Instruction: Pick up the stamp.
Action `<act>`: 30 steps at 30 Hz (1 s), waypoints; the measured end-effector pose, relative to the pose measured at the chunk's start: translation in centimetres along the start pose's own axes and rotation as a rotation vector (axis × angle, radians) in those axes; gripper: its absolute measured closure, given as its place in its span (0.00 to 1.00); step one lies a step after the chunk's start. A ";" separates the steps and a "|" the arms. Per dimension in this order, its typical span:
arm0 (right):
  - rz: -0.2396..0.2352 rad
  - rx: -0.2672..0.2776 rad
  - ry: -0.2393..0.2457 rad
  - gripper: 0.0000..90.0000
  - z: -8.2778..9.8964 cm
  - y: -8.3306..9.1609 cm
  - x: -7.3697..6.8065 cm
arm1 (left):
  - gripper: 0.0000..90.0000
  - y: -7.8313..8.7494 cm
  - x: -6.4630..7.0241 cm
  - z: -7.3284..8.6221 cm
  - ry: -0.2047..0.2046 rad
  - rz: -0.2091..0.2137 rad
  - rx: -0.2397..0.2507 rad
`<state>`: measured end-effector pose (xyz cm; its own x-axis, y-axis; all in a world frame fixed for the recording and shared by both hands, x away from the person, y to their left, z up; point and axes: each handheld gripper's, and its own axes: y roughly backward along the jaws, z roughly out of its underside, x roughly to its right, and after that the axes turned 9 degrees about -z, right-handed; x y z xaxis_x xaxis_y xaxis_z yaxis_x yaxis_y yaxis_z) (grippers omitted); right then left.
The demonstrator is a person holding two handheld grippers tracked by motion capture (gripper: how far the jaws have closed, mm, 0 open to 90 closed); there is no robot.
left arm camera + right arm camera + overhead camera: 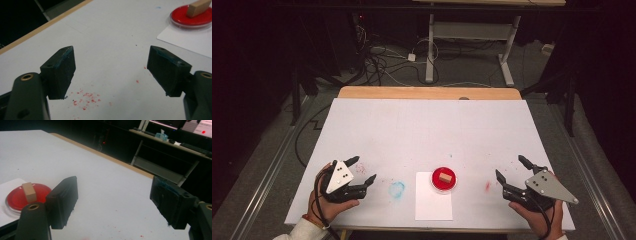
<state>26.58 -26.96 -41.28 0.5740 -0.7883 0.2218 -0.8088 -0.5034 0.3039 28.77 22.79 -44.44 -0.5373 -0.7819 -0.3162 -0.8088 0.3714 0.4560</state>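
Observation:
A round red dish [444, 180] sits near the table's front middle, on the top right corner of a white sheet of paper [432, 200]. A small tan wooden block [445, 177] lies in the dish. My left gripper [361, 169] rests at the front left, open and holding nothing, its jaws pointing toward the dish. At the front right my right gripper [511, 167] is open too, with nothing between its jaws. From the left gripper view the dish [193, 16] and block [198, 7] lie at the upper right. From the right gripper view the dish [25, 196] and block [29, 192] are at the left.
The white table top [427, 130] carries a blue smudge [396, 189] left of the paper and red specks [487, 186] right of the dish, with more red specks [86, 98] under the left gripper. A wooden strip [429, 93] edges the far side. Cables and desk legs stand beyond.

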 end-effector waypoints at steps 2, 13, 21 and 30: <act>-0.015 -0.013 0.000 0.26 0.0 -0.1 0.2 | 0.25 -0.4 0.3 0.2 -0.001 0.024 -0.032; -0.078 -0.081 -0.004 0.28 -0.3 -0.7 0.1 | 0.24 -1.1 0.5 0.6 -0.002 0.046 -0.072; -0.134 -0.115 0.016 0.29 -1.2 -1.3 0.3 | 0.24 -1.2 0.6 0.5 -0.006 0.047 -0.083; -0.194 -0.162 0.033 0.29 -2.7 -2.2 -0.1 | 0.24 -1.4 0.7 0.6 -0.014 0.050 -0.095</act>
<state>28.63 -24.83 -39.51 0.7225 -0.6692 0.1740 -0.6537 -0.5790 0.4872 29.40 22.02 -45.78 -0.5801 -0.7563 -0.3025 -0.7550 0.3599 0.5481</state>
